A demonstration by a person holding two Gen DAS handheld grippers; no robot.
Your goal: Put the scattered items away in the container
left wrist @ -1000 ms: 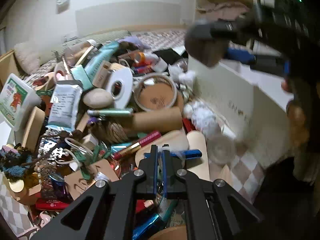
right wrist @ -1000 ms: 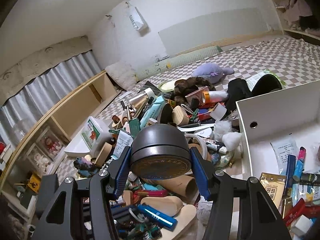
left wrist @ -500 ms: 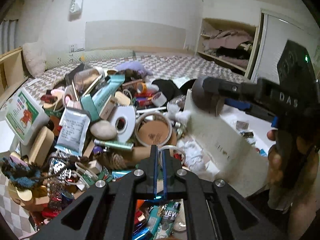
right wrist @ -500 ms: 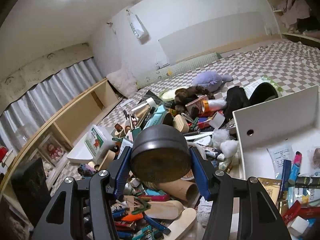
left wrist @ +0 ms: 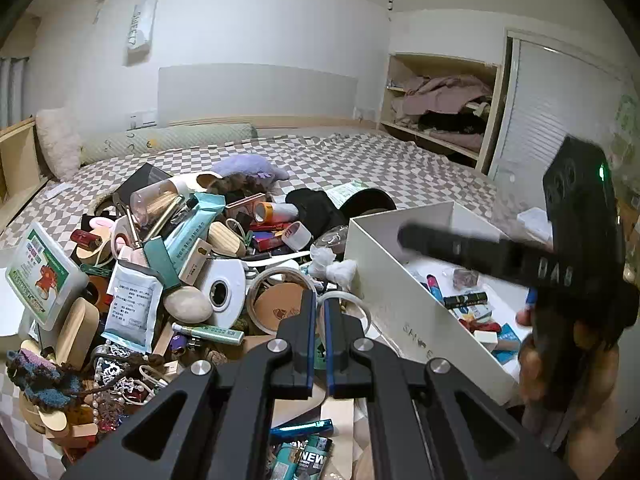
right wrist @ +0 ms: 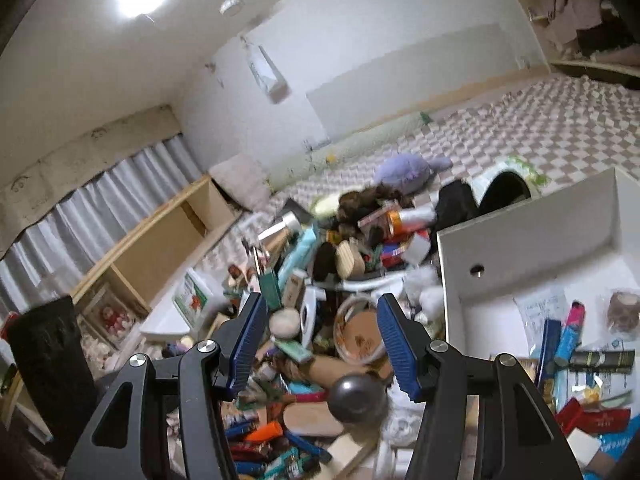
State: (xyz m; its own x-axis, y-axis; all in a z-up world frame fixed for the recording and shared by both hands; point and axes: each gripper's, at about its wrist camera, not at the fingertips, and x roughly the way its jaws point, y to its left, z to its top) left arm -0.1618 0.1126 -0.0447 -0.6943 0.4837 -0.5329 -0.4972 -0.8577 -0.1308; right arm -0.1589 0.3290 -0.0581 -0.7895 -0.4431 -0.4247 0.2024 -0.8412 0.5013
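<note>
A heap of scattered items [left wrist: 208,264] lies on the checkered bed left of a white box [left wrist: 404,316] that holds several small items. My left gripper [left wrist: 319,312] is shut and empty above the heap's near edge. My right gripper [right wrist: 320,332] is open. A dark round tin [right wrist: 357,398] is blurred just below its fingers, apart from them, near the box's left wall [right wrist: 450,312]. In the left wrist view the right gripper's body [left wrist: 520,260] reaches over the box, and the tin is not seen there.
A white tape roll [left wrist: 222,288], a wooden hoop [left wrist: 280,304], a grey stone [left wrist: 187,305] and a green-labelled plastic box [left wrist: 40,272] lie in the heap. A purple plush [left wrist: 248,168] lies behind. Wooden shelves [right wrist: 160,240] stand to the left.
My right gripper has opened and the dark tin has left its fingers and dropped. The right gripper has moved over the box. My left gripper has lifted and tilted up.
</note>
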